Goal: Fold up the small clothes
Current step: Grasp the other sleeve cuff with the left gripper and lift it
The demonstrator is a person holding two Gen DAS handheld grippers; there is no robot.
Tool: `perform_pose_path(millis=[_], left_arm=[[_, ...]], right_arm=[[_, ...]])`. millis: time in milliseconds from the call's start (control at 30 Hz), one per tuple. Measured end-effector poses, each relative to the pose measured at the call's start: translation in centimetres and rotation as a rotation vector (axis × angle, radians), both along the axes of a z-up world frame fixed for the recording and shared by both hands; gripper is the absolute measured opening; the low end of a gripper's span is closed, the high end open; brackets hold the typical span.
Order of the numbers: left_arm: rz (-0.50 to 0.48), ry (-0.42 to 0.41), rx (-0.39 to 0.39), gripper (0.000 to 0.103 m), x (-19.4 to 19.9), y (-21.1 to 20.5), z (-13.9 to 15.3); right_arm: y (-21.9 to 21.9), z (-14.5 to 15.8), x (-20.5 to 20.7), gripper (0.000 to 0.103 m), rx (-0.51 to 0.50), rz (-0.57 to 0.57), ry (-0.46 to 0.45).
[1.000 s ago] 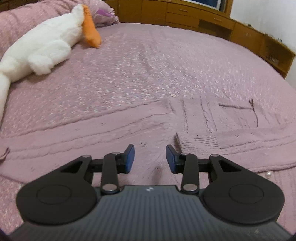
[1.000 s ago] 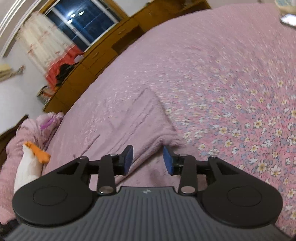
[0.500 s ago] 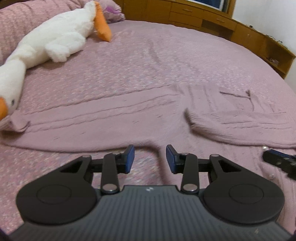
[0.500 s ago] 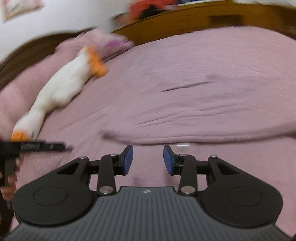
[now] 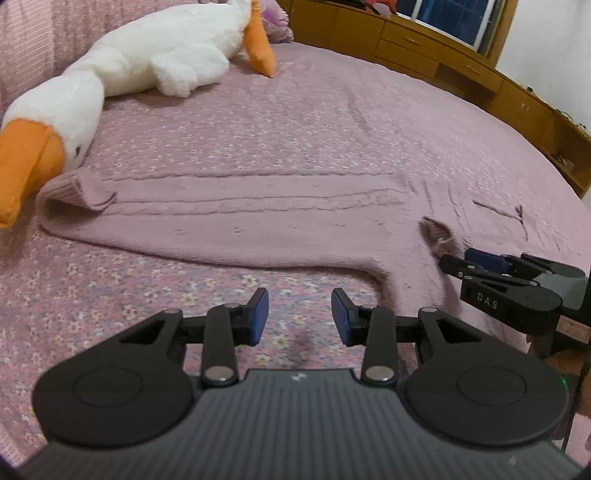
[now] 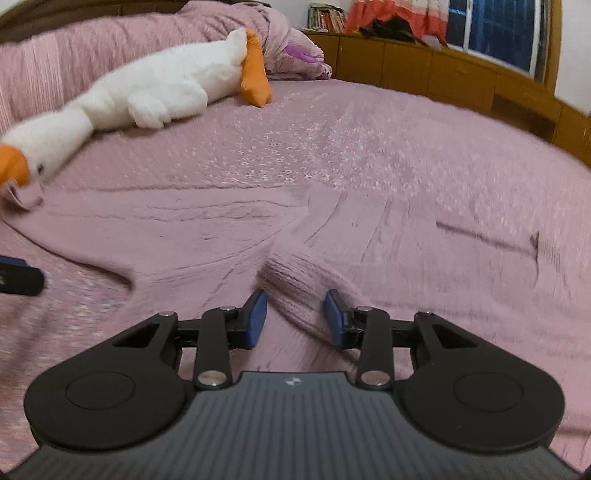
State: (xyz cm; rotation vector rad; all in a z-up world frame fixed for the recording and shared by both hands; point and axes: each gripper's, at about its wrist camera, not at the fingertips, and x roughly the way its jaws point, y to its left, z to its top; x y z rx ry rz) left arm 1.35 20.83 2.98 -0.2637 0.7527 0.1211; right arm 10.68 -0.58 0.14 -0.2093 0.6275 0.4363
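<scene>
Both grippers, left gripper (image 5: 298,314) and right gripper (image 6: 295,317), hang part-open and empty over the soft, floppy knit sweater (image 5: 240,221) (best pinched at its cuffs).

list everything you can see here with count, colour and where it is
sweater: one, dusty pink knit, spread flat on the bed, one sleeve stretched toward the goose's beak
goose: one plush, white with orange beak and feet, lying at the head of the bed
bedspread: one, pink floral, covering the bed
cabinets: a row, brown wood, along the far side of the bed
window: one, dark blue, above the cabinets
left tool: one, black with blue pads, open over bare bedspread
right tool: one, same colours, open over the folded sleeve
</scene>
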Motion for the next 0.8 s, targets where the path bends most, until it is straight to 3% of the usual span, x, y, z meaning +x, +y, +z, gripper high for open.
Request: perform_pose_path(millis=[100,133,167,267,367,433,500,600,700,800], left_arm=[[0.032,0.006,-0.026,0.040,0.0,0.9,-0.4],[0.041,0.006,-0.039,0.040,0.0,1.2,-0.5],[0.050,0.006,-0.051,0.040,0.0,1.5,-0.6],[0.080,0.004,-0.056,0.040,-0.4,2.2,-0.7],[0.121,0.016,-0.059,0.040,-0.3,3.2,-0.9],[0.157,0.031,-0.075,0.040,0.0,3.9,-1.2],[0.198,0.031,-0.106,0.040,0.0,4.8,-1.4],[0.256,0.035,-0.153,0.040,0.4,6.1,-1.4],[0.297,0.031,-0.173,0.040,1.1,7.1,-1.3],[0.349,0.013,-0.194,0.052,1.8,8.0,-1.3]], right_arm=[[0.8,-0.5,1.2,0.042,-0.054,0.014,-0.006],[1.1,-0.6,1.5,0.039,-0.057,0.016,-0.003],[1.2,-0.7,1.7,0.028,-0.053,0.013,-0.007],[0.5,0.0,2.4,0.016,0.052,0.009,0.042],[-1.7,0.5,3.5,0.016,0.258,-0.023,0.156],[-2.9,0.4,4.0,0.019,0.346,-0.032,0.245],[-3.8,0.3,3.9,0.036,0.399,-0.042,0.291],[-5.3,0.7,3.0,0.044,0.513,-0.017,0.323],[-6.3,1.3,1.7,0.047,0.527,-0.023,0.307],[-7.6,2.0,-0.1,0.057,0.495,-0.045,0.275]])
